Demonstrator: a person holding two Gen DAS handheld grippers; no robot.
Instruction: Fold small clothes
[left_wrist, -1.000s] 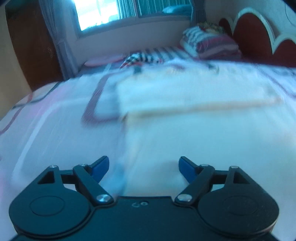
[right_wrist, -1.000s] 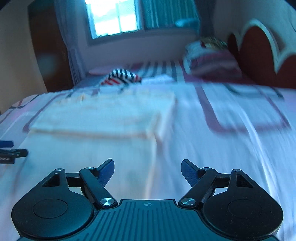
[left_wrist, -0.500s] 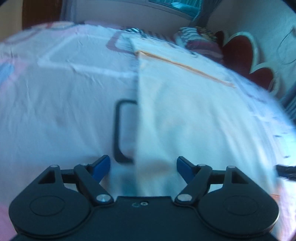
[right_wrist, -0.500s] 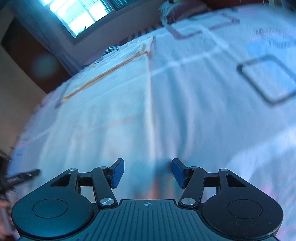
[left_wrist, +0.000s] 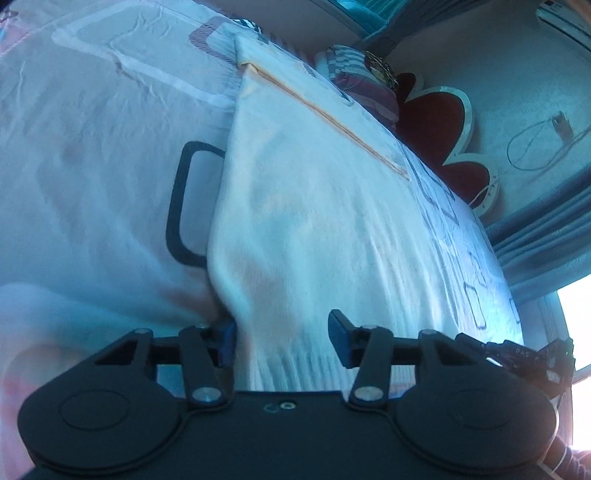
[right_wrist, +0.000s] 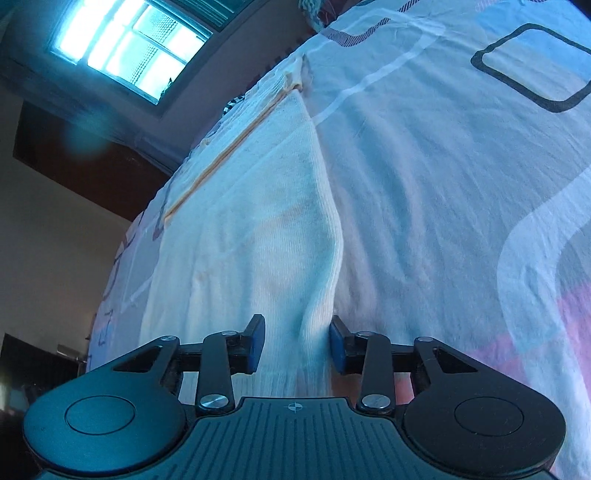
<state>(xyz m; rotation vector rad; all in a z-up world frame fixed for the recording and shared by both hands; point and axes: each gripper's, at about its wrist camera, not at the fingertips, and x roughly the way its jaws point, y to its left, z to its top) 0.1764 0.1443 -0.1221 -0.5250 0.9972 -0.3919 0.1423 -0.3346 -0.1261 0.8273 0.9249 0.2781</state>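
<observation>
Cloth: cream garment (left_wrist: 314, 221) spread flat on the bed (left_wrist: 92, 147), an orange seam across its far end.
Left tool (left_wrist: 282, 338): jaws closing, half wide, the garment's near left corner between them.
Right tool (right_wrist: 297, 345): jaws closing, fairly narrow, the garment's near right edge bunched between them.

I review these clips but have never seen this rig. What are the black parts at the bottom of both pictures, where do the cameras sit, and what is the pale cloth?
No robot: a person holds a two-finger gripper in each hand, with a fisheye camera looking along its fingers. The left gripper and right gripper sit at the near corners of a cream garment spread on a patterned bedsheet. Both sets of jaws are closing with the cloth's edge between the blue pads, not yet clearly pinched. Behind lie pillows, a headboard and a window.
</observation>
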